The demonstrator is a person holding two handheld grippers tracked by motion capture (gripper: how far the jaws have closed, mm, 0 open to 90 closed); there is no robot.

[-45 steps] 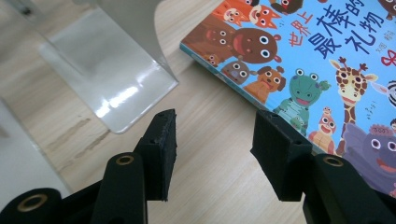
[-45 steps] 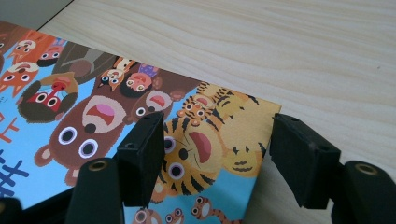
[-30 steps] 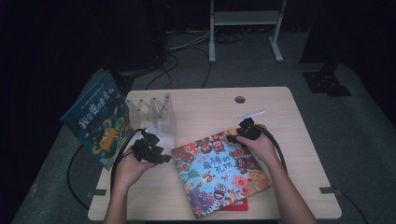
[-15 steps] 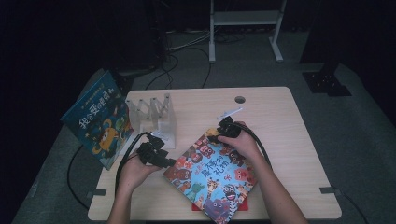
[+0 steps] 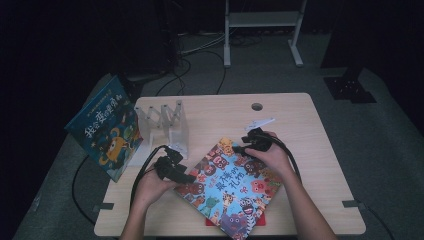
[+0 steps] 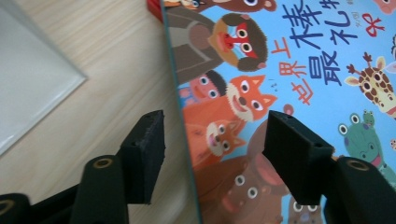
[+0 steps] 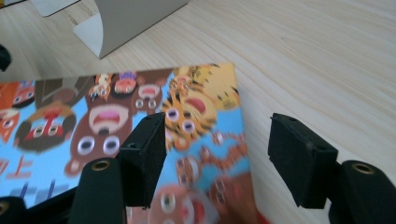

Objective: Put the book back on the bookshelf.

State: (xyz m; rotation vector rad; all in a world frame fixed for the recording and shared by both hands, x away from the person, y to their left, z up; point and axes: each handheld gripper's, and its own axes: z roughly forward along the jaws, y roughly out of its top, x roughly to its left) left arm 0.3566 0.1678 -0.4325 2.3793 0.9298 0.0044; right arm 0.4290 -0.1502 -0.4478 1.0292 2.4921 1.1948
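Since half a second ago we see the book (image 5: 230,187) turned a little and the right claw (image 5: 239,149) shifted toward the frame's right. We see the left claw (image 5: 192,178) spread, its jaws just having opened further, straddling the book's left edge without pressing it. Our right claw's jaws stand apart over the book's upper corner; we cannot tell whether they pinch it. We find the book flat on the desk (image 5: 290,115), lower centre, between both claws.

Two picture books (image 5: 230,187) (image 5: 105,129), one rack (image 5: 167,122), two grippers (image 5: 182,176) (image 5: 239,148).
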